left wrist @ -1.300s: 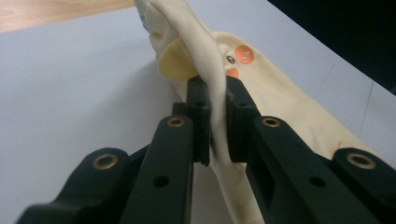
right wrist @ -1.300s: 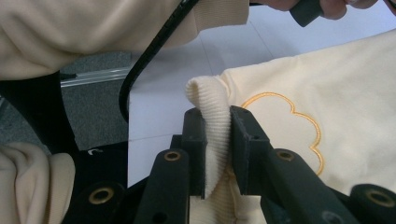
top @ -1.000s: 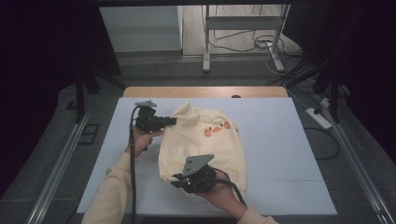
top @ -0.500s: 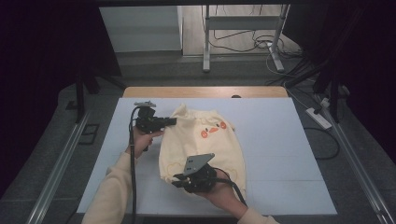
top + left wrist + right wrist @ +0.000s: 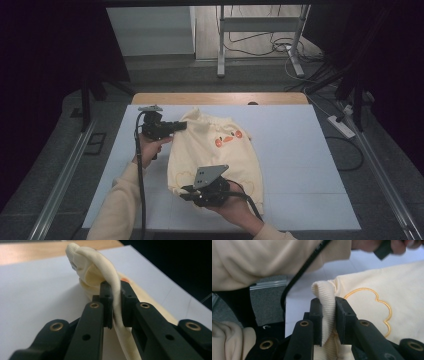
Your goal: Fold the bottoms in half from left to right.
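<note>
A pale yellow sweatshirt [image 5: 215, 155] with an orange duck print lies crumpled on the white tabletop [image 5: 300, 165], near its middle. An orange cloud outline is stitched near its ribbed hem. The left tongs [image 5: 115, 302] pinch a fold of fabric near its far edge. The right tongs [image 5: 328, 312] clamp the ribbed hem at its near edge.

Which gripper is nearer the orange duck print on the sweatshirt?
Left. The left gripper grips the sweatshirt at its far left edge, just left of the duck print. The right gripper clamps the ribbed hem, farther from it.
</note>
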Demonstrator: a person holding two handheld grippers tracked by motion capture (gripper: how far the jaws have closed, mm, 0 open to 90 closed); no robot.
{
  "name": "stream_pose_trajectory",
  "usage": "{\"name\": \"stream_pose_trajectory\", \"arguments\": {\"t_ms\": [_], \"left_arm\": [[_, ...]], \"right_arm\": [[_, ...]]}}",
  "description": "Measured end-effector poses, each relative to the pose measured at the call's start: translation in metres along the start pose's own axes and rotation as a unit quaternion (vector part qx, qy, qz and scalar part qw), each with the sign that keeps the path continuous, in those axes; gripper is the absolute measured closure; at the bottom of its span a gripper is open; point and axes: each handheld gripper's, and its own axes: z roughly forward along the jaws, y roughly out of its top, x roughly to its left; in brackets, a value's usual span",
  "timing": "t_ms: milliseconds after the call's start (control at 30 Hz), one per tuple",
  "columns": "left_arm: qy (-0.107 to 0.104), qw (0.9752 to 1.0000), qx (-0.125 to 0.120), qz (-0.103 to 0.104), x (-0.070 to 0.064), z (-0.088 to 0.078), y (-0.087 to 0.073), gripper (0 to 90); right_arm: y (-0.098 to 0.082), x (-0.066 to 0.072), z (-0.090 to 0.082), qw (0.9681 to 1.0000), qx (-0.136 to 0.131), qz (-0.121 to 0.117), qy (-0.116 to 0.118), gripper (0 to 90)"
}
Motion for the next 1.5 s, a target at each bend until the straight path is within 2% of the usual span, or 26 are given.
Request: {"name": "stream_pose_trajectory", "arguments": {"t_ms": [33, 100, 233, 533, 900, 1033, 1200, 1500], "left_arm": [[0.001, 1.0, -0.001, 0.003, -0.002, -0.001, 0.001, 82.4], [0.005, 1.0, 0.004, 0.005, -0.003, 0.0, 0.001, 82.4], [0.007, 0.9998, 0.016, -0.005, 0.002, 0.006, -0.003, 82.3], [0.01, 0.9994, 0.025, -0.022, 0.009, 0.013, -0.01, 82.3], [0.01, 0.9994, 0.027, -0.019, 0.005, 0.022, -0.012, 82.2], [0.007, 0.9995, 0.027, -0.018, 0.004, 0.024, -0.011, 82.2], [0.005, 0.9994, 0.031, -0.012, -0.002, 0.032, -0.011, 82.1], [0.002, 0.9993, 0.037, 0.0, -0.011, 0.045, -0.008, 82.2]], "right_arm": [[0.003, 0.002, -0.002, 1.0, -0.002, -0.006, -0.002, 76.0], [0.003, 0.002, -0.003, 1.0, -0.003, -0.003, -0.001, 76.1], [-0.006, -0.004, 0.001, 0.9999, 0.004, 0.013, 0.004, 76.1], [-0.016, -0.009, 0.004, 0.9995, 0.013, 0.027, 0.007, 76.2], [-0.024, -0.012, -0.004, 0.9993, 0.016, 0.035, 0.0, 76.2], [-0.03, -0.012, -0.011, 0.999, 0.018, 0.039, -0.008, 76.2], [-0.039, -0.015, -0.027, 0.998, 0.008, 0.061, -0.014, 76.4], [-0.048, -0.015, -0.04, 0.9973, 0.008, 0.068, -0.029, 76.6]]}}
